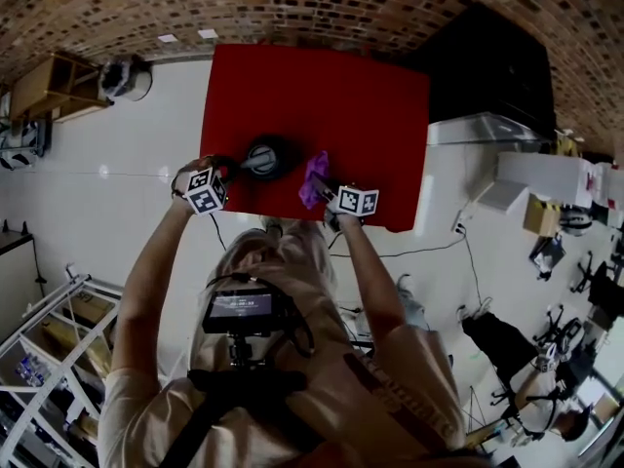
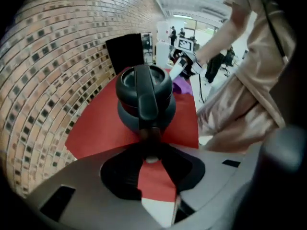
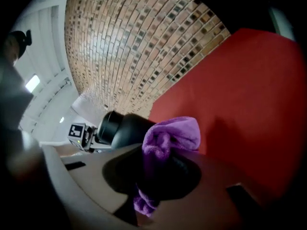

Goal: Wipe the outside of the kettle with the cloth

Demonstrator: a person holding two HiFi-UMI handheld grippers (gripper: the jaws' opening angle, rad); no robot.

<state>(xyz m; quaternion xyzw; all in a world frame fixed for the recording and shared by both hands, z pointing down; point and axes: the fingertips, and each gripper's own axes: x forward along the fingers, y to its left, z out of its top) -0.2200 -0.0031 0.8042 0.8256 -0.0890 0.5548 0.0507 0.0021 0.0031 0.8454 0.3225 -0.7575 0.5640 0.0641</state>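
A dark grey kettle [image 1: 265,156] stands near the front edge of the red table [image 1: 322,96]. In the left gripper view the kettle [image 2: 144,87] fills the middle, and its handle [image 2: 146,104] runs toward me. My left gripper [image 2: 151,140] is shut on the end of that handle; in the head view it [image 1: 222,175] sits at the kettle's left. My right gripper [image 3: 160,159] is shut on a bunched purple cloth [image 3: 170,138]. The cloth [image 1: 314,178] hangs just right of the kettle [image 3: 122,128], apart from it.
A brick wall [image 1: 292,8] runs behind the table. A black cabinet [image 1: 487,66] stands at the table's far right. A wooden shelf [image 1: 54,81] is at the left and a metal rack [image 1: 39,359] at the lower left. White floor surrounds the table.
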